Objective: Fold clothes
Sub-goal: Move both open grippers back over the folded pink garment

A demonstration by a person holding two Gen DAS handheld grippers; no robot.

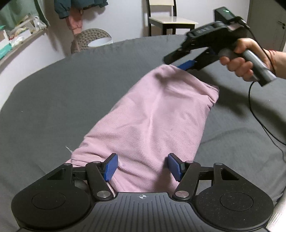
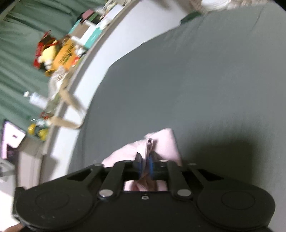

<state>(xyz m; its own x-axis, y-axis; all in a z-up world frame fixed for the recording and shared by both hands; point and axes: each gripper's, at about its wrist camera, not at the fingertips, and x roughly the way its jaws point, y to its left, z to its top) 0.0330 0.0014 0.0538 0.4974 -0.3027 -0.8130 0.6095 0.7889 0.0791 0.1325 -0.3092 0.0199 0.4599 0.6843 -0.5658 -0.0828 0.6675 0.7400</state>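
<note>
A: Left wrist view first. The pink garment (image 1: pixel 148 116) lies stretched along the grey bed sheet (image 1: pixel 71 85), running from the camera up toward the far side. What are the jaws doing?

B: The left gripper (image 1: pixel 143 167) has its jaws spread wide, blue pads (image 1: pixel 111 166) standing apart with the near end of the garment lying between them. The pads sit at the cloth, but they aren't pinching it.

A: And at the far end of the garment?

B: There's the right gripper (image 1: pixel 184 65), held in the person's right hand (image 1: pixel 239 58), a black cable (image 1: pixel 259 114) trailing from the handle. Its blue tip meets the far corner of the garment, and that corner is raised off the sheet. From here I can't read the gap between the fingers.

A: Beyond the garment?

B: A chair (image 1: pixel 169 17) against the wall, a round stool (image 1: pixel 91 39) beside the bed, clothes hanging (image 1: pixel 75 12) above it.

A: Over to the right wrist view, blurry.

B: Blurry, but clear enough: the right gripper (image 2: pixel 145 165) has its jaws drawn tight together, a fold of the pink garment (image 2: pixel 160 142) clamped between the pads. The cloth bunches up on either side of them, above the grey sheet (image 2: pixel 178 80).

A: And to the side of the garment?

B: A cluttered shelf (image 2: pixel 59 58) along green curtains (image 2: pixel 17 44), too smeared to itemise.
</note>
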